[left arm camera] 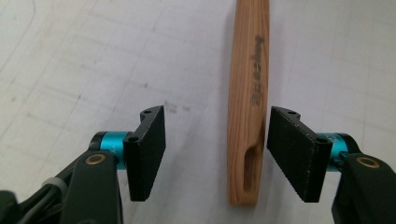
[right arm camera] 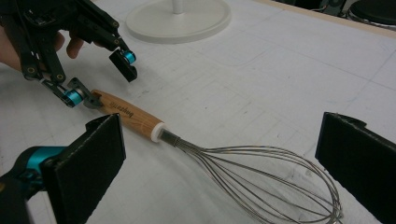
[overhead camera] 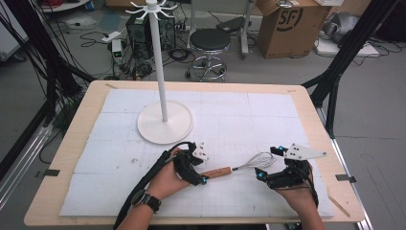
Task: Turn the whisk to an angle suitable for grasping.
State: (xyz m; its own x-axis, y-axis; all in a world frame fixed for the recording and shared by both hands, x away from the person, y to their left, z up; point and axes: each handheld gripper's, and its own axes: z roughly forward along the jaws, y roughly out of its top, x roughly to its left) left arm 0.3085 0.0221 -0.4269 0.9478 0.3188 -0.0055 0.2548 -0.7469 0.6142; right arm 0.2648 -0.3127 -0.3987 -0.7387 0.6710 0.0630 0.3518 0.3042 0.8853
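Left gripper [overhead camera: 203, 178] jaws apart, straddling end of whisk [overhead camera: 242, 167] handle, pads not pressing wood. Left hand [overhead camera: 167, 181] low over mat [overhead camera: 115, 143], wrist angled right. Right gripper [overhead camera: 267, 163] spread wide around wire loops, not gripping; right hand [overhead camera: 297, 191] low. Whisk lies flat on mat, between both grippers, in front of stand [overhead camera: 165, 122].

A light-brown grained wooden handle [left arm camera: 247, 102] with dark printed lettering, a white collar and silver wire loops is seen on the whisk [right arm camera: 224, 154]. Black pads and turquoise fittings are borne by the left gripper [left arm camera: 215, 154]. A faint grey grid is printed on the white mat [overhead camera: 239, 120]; the round stand base [overhead camera: 165, 127] is white.
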